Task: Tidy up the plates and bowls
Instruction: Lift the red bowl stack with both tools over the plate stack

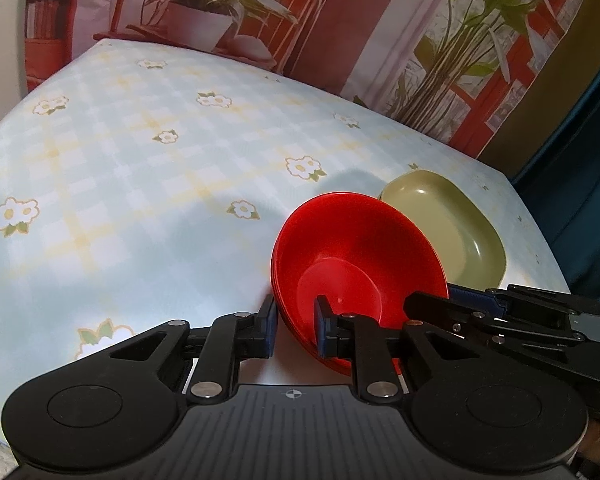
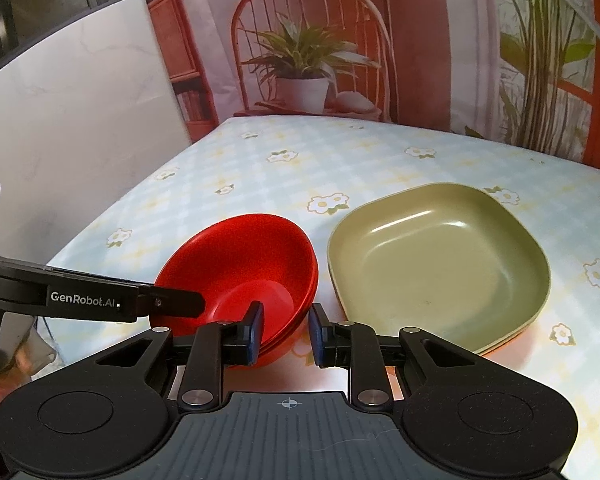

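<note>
On the flowered tablecloth (image 2: 380, 152), near edge: stack of red bowls (image 2: 240, 264), tilted. My left claw (image 1: 296, 320) is pinched on its rim, one pad inside, one outside. My right claw (image 2: 286, 330) grips the opposite rim likewise. Green square plate (image 2: 440, 256), stacked, sits just beside.

Near rim of the red bowls (image 2: 244, 264) hidden behind gripper fingers (image 2: 256, 328); count in the stack unclear. Orange plate (image 2: 512, 338) under the green plate (image 2: 436, 268) visible only as an edge sliver; hand (image 2: 4, 380) cropped at left edge.
</note>
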A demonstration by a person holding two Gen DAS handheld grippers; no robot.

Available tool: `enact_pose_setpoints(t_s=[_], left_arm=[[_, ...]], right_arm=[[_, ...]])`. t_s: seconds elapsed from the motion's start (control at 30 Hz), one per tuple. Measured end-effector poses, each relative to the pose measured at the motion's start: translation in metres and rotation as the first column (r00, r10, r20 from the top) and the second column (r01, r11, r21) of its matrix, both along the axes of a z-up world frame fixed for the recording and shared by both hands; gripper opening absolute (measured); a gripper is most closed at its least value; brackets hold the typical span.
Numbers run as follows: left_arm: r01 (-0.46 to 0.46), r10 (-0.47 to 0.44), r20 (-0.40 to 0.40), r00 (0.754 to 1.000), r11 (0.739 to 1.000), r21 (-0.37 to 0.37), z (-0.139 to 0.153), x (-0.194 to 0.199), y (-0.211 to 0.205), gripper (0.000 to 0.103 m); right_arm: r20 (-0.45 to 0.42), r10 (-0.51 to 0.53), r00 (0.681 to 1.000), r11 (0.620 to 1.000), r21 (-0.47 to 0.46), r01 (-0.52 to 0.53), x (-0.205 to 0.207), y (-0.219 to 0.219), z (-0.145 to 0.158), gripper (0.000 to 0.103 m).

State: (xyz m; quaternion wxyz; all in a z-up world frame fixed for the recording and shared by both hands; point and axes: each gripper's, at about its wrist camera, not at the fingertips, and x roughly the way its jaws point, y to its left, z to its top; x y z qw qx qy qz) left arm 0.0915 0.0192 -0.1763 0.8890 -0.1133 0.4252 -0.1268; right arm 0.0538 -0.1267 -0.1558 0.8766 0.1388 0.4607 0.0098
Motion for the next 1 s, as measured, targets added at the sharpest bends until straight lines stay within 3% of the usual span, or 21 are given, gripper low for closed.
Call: enact_pose_setpoints(t_s=[0.5, 1.0], left_arm=[[0.065, -0.075, 0.119, 0.99, 0.994, 0.083, 0.042, 0.007, -0.018, 0.021], [0.152, -0.162, 0.122, 0.979, 0.985, 0.086, 0.064, 0.039, -0.05, 0.021]], right_arm=[[0.063, -0.037, 0.997, 0.999, 0.016, 0.036, 0.003, -0.018, 0.017, 0.022], [0.109, -0.157, 0.982, 0.987, 0.061, 0.151, 0.0, -0.066, 0.029, 0.022]])
